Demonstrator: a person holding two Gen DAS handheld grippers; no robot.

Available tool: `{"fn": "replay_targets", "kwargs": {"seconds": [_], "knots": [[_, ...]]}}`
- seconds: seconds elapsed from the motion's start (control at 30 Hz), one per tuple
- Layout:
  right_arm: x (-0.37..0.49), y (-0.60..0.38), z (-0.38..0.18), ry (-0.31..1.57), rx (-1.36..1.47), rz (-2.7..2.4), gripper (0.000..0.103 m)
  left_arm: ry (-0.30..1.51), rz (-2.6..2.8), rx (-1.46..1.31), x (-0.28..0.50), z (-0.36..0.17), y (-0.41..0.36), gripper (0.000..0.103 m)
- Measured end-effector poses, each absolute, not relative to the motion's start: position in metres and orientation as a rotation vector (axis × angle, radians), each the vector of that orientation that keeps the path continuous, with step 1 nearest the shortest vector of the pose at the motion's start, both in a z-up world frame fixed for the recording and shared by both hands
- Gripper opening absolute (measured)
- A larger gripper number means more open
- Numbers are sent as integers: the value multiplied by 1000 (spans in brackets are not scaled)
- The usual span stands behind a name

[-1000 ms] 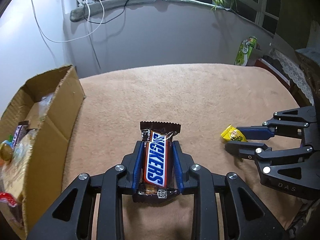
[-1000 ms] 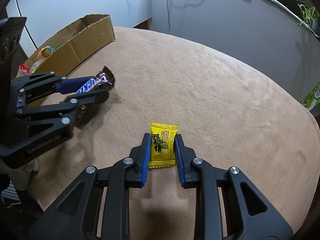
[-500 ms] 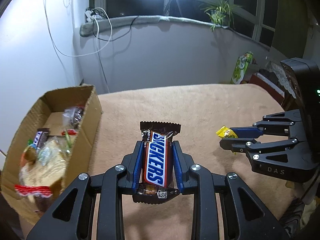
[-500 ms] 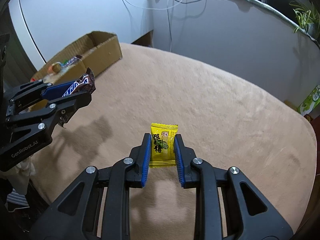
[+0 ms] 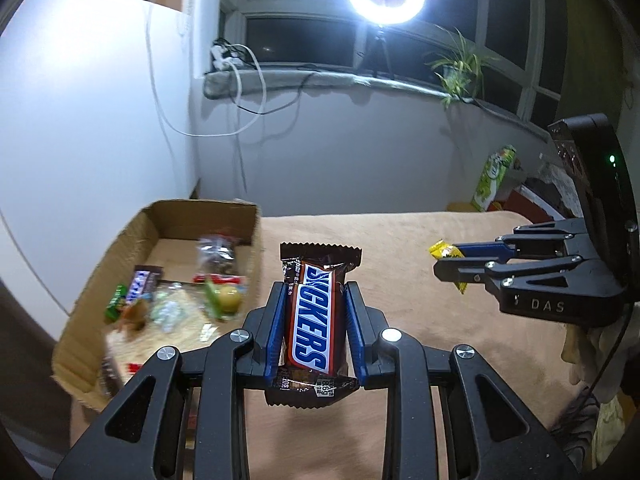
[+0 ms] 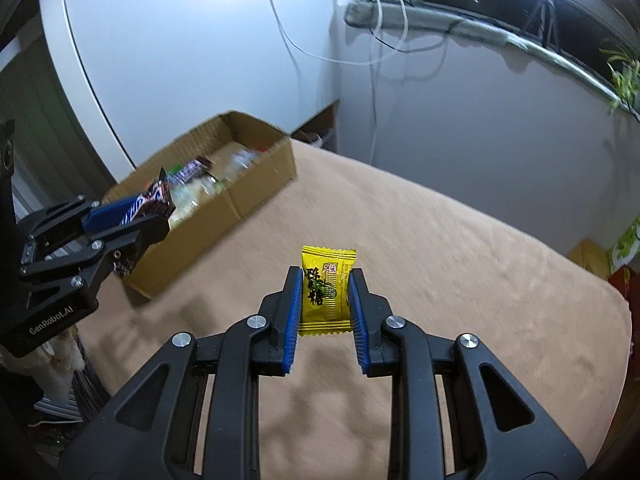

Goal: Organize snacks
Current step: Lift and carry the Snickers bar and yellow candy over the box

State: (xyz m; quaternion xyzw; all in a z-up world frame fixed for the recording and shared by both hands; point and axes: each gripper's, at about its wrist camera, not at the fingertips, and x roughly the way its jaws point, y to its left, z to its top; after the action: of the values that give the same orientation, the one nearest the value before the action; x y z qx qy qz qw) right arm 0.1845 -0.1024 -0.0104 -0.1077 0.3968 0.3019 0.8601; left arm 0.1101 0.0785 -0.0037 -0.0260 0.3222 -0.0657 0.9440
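Snacks already fill much of the cardboard box [image 5: 256, 220] at the desk's [image 6: 440, 240] left edge. I hold 2 more above the desk: my left gripper [image 5: 314, 320] clamps a chocolate bar [image 5: 314, 316], my right gripper [image 6: 324, 300] a yellow candy [image 6: 326, 292]. Both remain to drop in.

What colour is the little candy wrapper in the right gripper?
Yellow with dark print; the candy wrapper shows best in the right wrist view.
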Motion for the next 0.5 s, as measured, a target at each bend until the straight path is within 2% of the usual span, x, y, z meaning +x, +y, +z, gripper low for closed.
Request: {"fn": "replay_targets", "kwargs": {"seconds": [0.5], "knots": [[203,-4,10,797,-229,769,24,642,-2,-89,108,0,151,27]]}}
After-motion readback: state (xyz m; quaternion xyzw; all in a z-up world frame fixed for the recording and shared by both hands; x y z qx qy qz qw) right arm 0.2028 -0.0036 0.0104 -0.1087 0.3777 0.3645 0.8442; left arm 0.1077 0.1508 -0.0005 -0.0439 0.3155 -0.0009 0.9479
